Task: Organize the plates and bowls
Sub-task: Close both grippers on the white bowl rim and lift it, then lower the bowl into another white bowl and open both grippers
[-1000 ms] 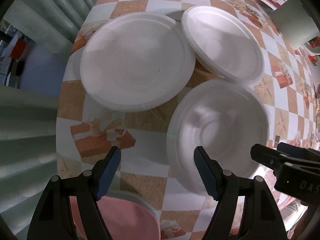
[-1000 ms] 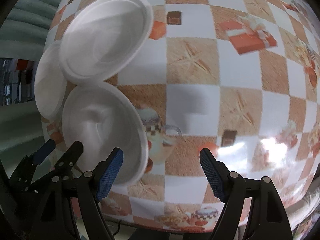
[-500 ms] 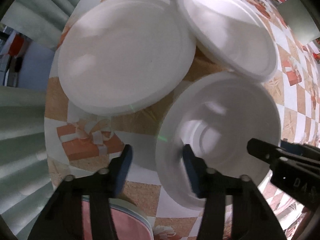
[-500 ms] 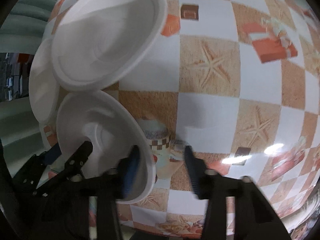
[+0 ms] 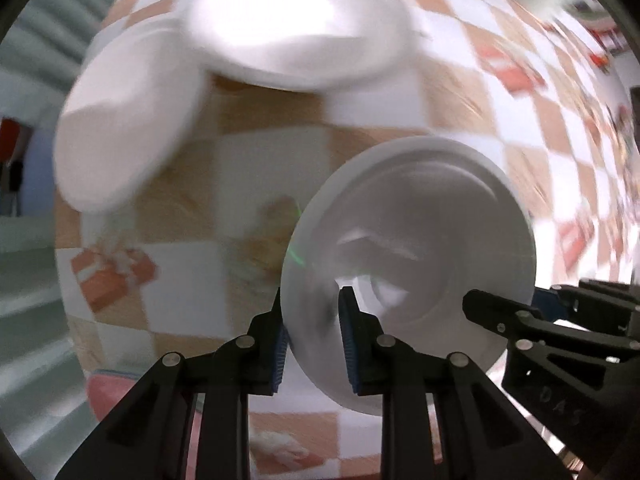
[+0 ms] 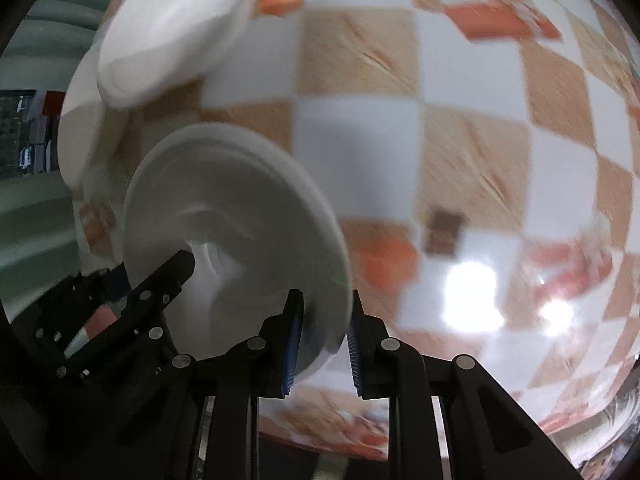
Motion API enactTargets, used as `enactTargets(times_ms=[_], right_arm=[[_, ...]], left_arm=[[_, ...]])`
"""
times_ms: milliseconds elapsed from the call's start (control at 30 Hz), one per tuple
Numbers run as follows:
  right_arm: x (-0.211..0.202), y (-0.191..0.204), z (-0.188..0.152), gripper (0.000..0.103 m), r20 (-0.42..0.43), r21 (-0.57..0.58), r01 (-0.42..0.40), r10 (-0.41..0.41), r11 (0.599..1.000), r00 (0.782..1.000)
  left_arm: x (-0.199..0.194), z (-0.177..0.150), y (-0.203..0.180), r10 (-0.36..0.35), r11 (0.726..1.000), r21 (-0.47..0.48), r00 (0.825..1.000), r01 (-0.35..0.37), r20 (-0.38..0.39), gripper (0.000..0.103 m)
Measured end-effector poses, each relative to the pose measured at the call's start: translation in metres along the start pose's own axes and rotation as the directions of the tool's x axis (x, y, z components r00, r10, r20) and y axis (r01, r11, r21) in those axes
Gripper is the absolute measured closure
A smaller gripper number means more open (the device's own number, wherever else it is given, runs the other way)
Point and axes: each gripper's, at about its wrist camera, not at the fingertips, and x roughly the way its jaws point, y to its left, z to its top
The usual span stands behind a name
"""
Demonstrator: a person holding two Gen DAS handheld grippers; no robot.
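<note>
Both grippers grip one white bowl [image 5: 412, 248]: the left gripper [image 5: 312, 320] has its jaws nearly shut on the near-left rim, and the right gripper [image 6: 324, 328] likewise pinches the opposite rim. The bowl appears lifted off the checkered worktop [image 6: 460, 140]. Keeping both pinches level should stop the thin rim buckling. Two plates [image 5: 296, 28] lie beyond; open cloth lies to the right.

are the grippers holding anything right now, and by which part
Both hold the same white bowl by its rim: the left gripper is shut on the left edge, the right gripper on the opposite edge.
</note>
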Motion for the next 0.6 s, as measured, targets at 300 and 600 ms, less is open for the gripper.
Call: enactTargets(times_ms=[300, 600], right_arm=[[0.006, -0.066, -0.067, 0.079, -0.021, 0.120, 0.013, -0.010, 0.993, 1.000], [0.008, -0.093, -0.102, 0.076, -0.011, 0.185, 0.011, -0.009, 0.983, 1.000]], left_arm=[[0.007, -0.055, -0.092, -0.042, 0.980, 0.193, 0.998, 0.049, -0.037, 0.077], [0.008, -0.075, -0.132, -0.054, 0.949, 0.310, 0.998, 0.065, -0.045, 0.039]])
